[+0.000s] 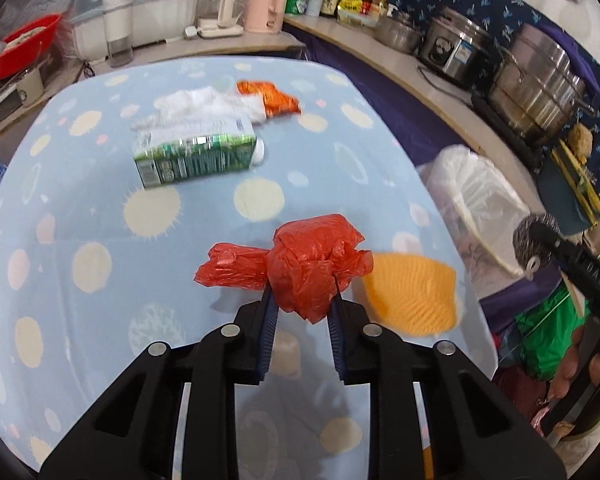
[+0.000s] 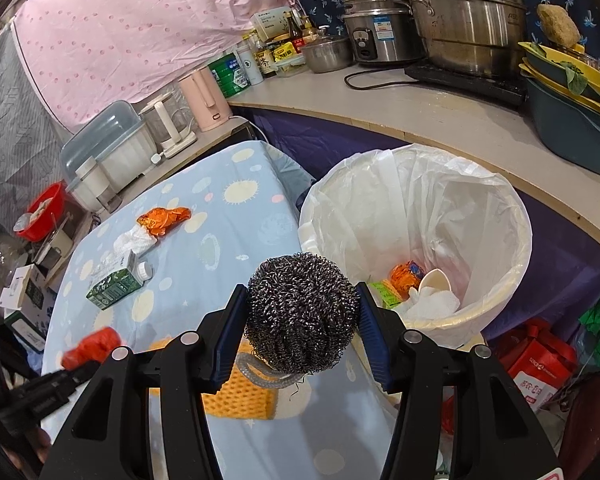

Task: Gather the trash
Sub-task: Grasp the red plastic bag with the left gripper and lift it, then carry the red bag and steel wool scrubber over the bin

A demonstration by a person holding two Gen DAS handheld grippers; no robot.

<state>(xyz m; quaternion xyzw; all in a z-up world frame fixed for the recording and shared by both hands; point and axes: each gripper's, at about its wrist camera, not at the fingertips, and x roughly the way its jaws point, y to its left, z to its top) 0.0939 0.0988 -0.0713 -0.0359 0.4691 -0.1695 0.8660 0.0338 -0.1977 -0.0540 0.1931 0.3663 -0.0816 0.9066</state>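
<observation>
My right gripper (image 2: 302, 316) was pinching the steel scourer (image 2: 302, 312) between both pads, held off the table; the bin (image 2: 504, 208) lay ahead and to the right of it, just beside the table edge, mouth open and lined with a white bag; some trash already sat at the bottom; judged the right arm the nearer one to the bin, so the next move looked like a short carry forward-right until the scourer cleared the near rim, then release.

My left gripper (image 1: 302, 300) was clamped on the red plastic bag (image 1: 300, 268), a knotted wad with a loose tail sticking out to the left; its long axis ran across the fingers, roughly left-right; from this side the bin (image 1: 476, 200) lay to the right, past the table corner, well apart; the right gripper and scourer (image 1: 536, 240) stood between it and the bin, so I judged the left had to wait or risk a clash.

Further out on the blue cloth (image 1: 80, 280): an orange sponge (image 1: 412, 296) just right of the left gripper, blurred; a green carton (image 1: 196, 156) lying on its side, long axis left-right; a white tissue (image 1: 204, 100) and an orange wrapper (image 1: 270, 96) touching behind it; all still to collect.
</observation>
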